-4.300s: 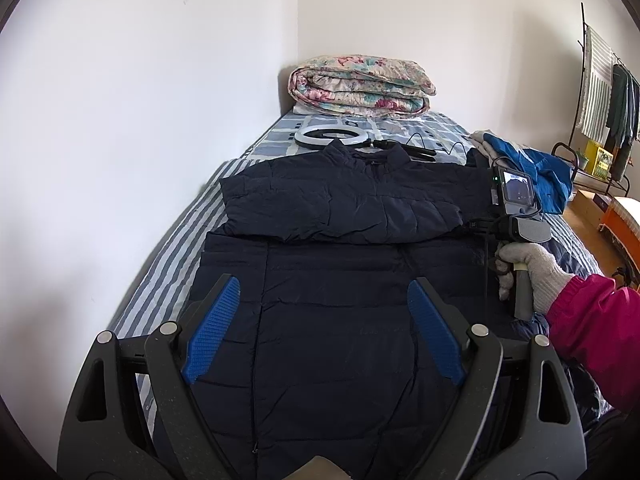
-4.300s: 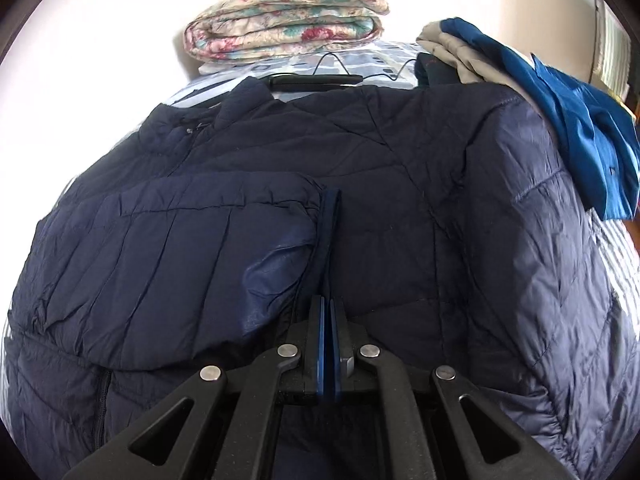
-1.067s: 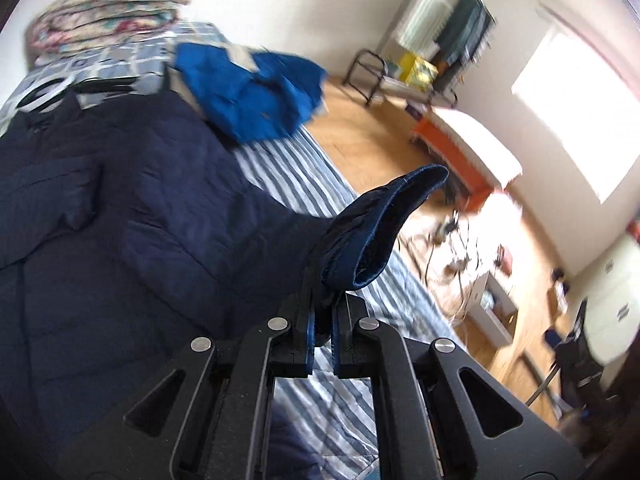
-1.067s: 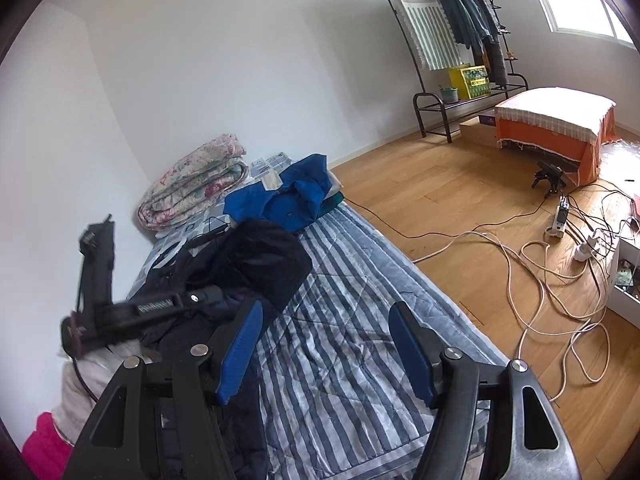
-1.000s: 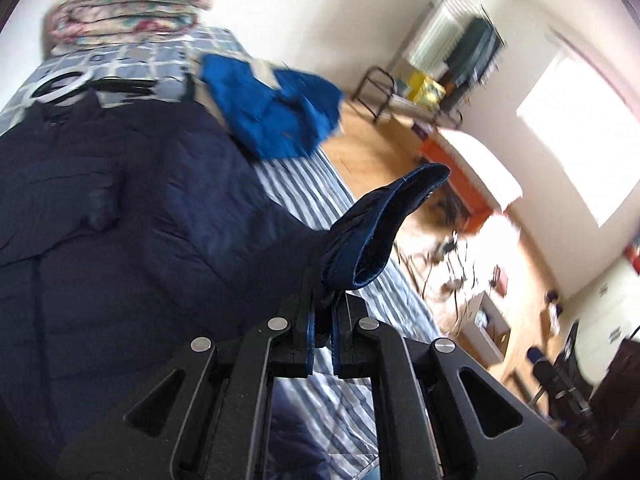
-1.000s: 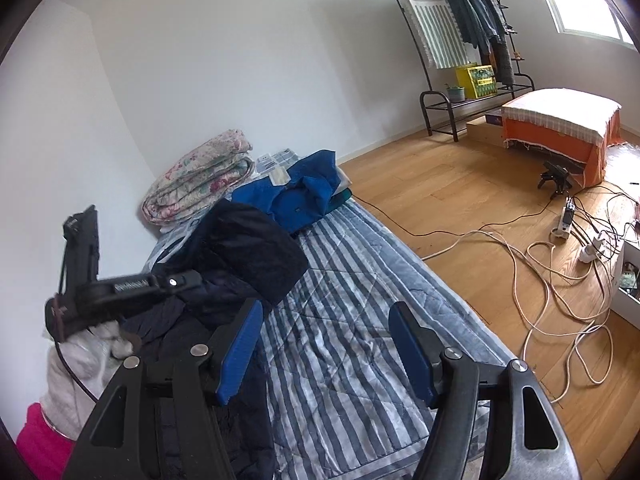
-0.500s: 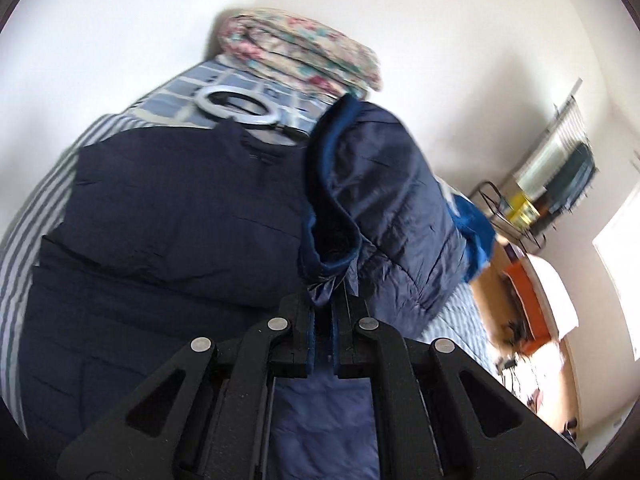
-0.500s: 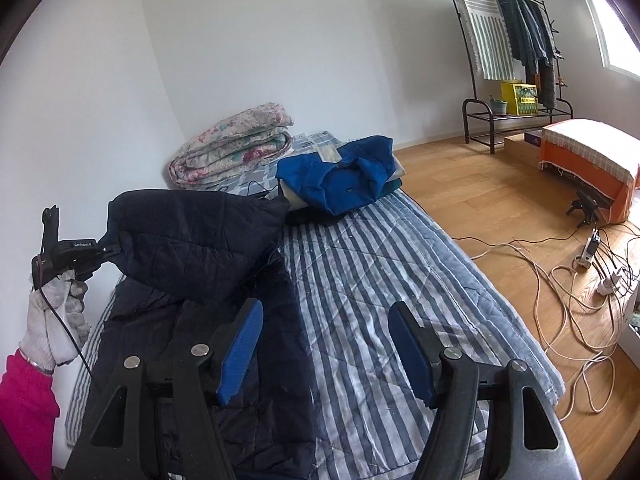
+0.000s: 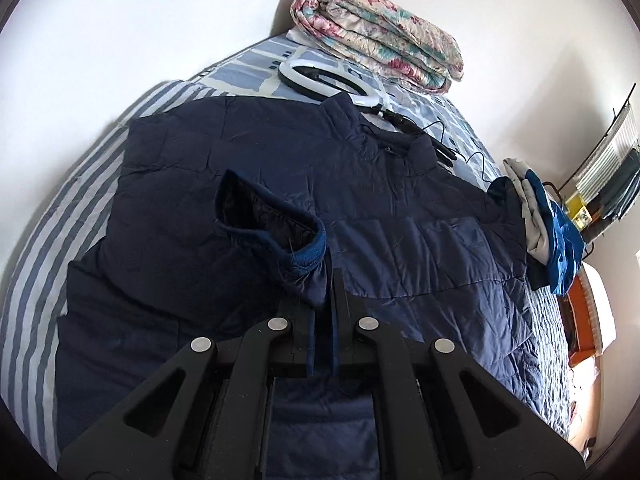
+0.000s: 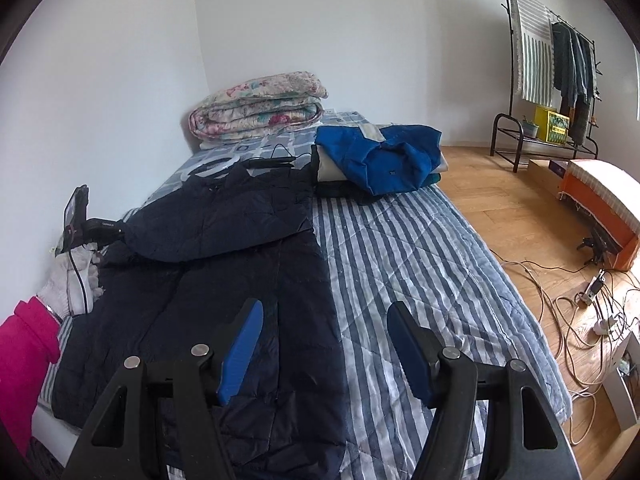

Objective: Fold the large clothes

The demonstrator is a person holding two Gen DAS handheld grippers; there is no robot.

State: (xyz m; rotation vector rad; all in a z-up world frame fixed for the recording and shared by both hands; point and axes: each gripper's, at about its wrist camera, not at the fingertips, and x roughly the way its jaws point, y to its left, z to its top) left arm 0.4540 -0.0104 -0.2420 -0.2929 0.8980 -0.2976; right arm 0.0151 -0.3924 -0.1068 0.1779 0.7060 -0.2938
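The right gripper (image 10: 324, 344) fills the lower frame, jaws apart over the striped bed (image 10: 420, 248). At left, the navy jacket (image 10: 224, 248) lies flat, its sleeve pinched by the left gripper (image 10: 120, 233) in a gloved hand (image 10: 74, 280).

One bed (image 10: 404, 240) stands here, and on it lies one dark padded jacket (image 9: 400, 208). One folded flowered quilt (image 10: 260, 104) sits at its head, one ring lamp (image 9: 320, 80) beside that, and one heap of blue and pale clothes (image 10: 380, 156). Two tongs are about: the left tongs (image 9: 323, 292) and the right tongs (image 10: 324, 352). One gloved hand (image 10: 74, 280) shows. One clothes rack (image 10: 548, 80) stands on the floor, with one orange-sided bench (image 10: 600, 196) near it.
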